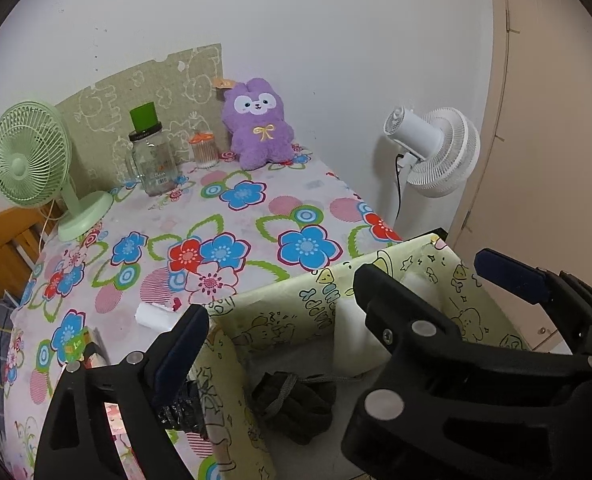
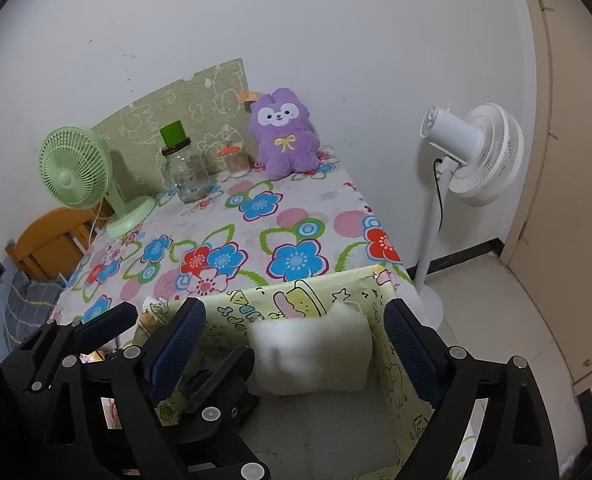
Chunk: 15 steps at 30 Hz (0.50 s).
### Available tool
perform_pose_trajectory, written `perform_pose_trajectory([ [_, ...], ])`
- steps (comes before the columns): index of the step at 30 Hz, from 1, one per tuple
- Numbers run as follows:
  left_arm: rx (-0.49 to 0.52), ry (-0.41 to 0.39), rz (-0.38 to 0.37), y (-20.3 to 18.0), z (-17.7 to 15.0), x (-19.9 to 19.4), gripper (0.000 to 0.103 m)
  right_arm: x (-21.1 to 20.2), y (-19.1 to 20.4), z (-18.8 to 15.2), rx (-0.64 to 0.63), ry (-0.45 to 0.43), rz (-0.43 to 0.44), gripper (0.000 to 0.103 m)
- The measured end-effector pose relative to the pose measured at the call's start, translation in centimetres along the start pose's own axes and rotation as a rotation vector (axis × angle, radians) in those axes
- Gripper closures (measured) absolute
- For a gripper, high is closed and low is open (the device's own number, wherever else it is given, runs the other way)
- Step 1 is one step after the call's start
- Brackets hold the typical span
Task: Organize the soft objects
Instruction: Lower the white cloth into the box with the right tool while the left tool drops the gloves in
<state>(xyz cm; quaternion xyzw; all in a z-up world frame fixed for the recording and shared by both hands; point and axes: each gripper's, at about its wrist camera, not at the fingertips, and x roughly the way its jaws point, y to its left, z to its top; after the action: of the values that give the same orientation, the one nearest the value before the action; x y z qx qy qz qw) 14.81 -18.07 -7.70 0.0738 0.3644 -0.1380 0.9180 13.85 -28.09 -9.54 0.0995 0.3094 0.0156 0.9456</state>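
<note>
A yellow cartoon-print storage box [image 1: 280, 312] [image 2: 296, 296] stands at the near edge of the flowered table. Inside lie a white soft pillow [image 2: 312, 356] [image 1: 360, 336] and a dark cloth bundle with a cord [image 1: 292, 404]. A purple plush bunny [image 1: 258, 128] [image 2: 284, 132] sits at the table's far edge against the wall. My left gripper [image 1: 280, 344] is open and empty, its jaws straddling the box's left wall. My right gripper [image 2: 296, 352] is open over the box, around the pillow without touching it. The left gripper also shows in the right wrist view [image 2: 152, 340].
On the table [image 1: 256, 216] stand a green desk fan [image 1: 36, 160], a glass jar with green lid [image 1: 152, 152], a small cotton-swab jar [image 1: 205, 150] and a green mat against the wall. A white pedestal fan [image 2: 472, 156] stands right of the table. A wooden chair [image 2: 44, 240] is left.
</note>
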Motion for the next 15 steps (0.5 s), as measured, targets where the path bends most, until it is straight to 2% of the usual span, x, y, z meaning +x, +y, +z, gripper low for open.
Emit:
perform_pose_trajectory([
  [11,-0.005,-0.044,-0.010,0.7,-0.3,-2.2,0.006,-2.1,1.3,0.0,-0.020,-0.039,-0.024,0.009],
  [15,-0.005,-0.070,-0.003,1.0,-0.5,-3.1,0.002,-2.8,1.9,-0.2,-0.037,-0.044,-0.032,0.009],
])
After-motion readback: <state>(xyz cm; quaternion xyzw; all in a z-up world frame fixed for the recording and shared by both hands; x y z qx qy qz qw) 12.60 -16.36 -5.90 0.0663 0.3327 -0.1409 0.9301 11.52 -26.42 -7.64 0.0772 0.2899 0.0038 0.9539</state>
